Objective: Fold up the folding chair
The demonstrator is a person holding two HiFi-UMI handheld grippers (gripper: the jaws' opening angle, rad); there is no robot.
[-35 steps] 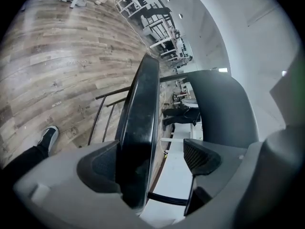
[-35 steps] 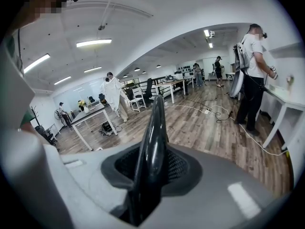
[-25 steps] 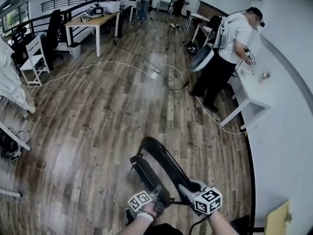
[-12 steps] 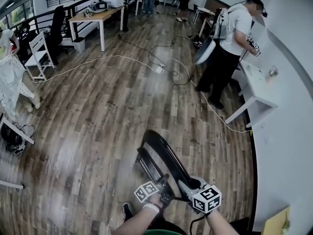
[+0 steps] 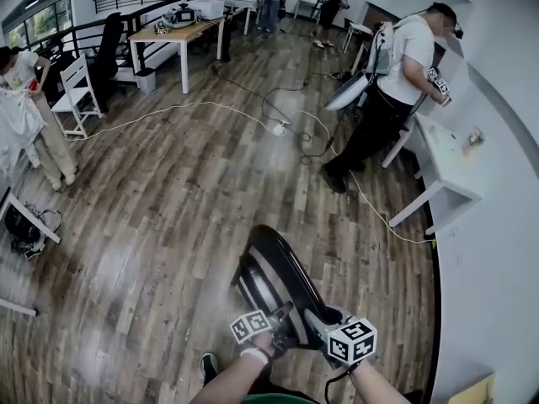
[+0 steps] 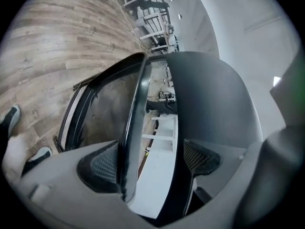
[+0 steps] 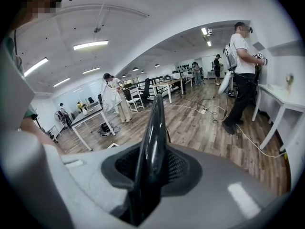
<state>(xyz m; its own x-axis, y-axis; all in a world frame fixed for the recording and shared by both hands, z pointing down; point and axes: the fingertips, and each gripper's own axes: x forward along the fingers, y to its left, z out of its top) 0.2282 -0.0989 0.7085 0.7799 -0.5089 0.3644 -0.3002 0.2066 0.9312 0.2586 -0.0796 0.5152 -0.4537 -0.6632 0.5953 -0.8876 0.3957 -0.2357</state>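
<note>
The black folding chair [image 5: 282, 272] is folded flat and hangs off the wooden floor, carried between both grippers at the bottom of the head view. My left gripper [image 5: 282, 331] is shut across its near end. In the left gripper view [image 6: 150, 163], one pad lies against a black frame tube [image 6: 136, 109] and the other against the dark panel [image 6: 209, 99]. My right gripper [image 5: 316, 320] is shut on the glossy frame tube [image 7: 155, 128], which stands between its mesh pads [image 7: 174, 168].
A person [image 5: 396, 66] stands at a white desk [image 5: 450, 171] along the curved right wall. White and black cables [image 5: 286, 124] trail over the floor ahead. A wooden table [image 5: 173, 32], a white chair [image 5: 76, 91] and another person [image 5: 34, 99] are at the far left.
Both grippers have moved forward across the floor with the chair still held. The desk, the cables and the person at the left have come closer into view.
</note>
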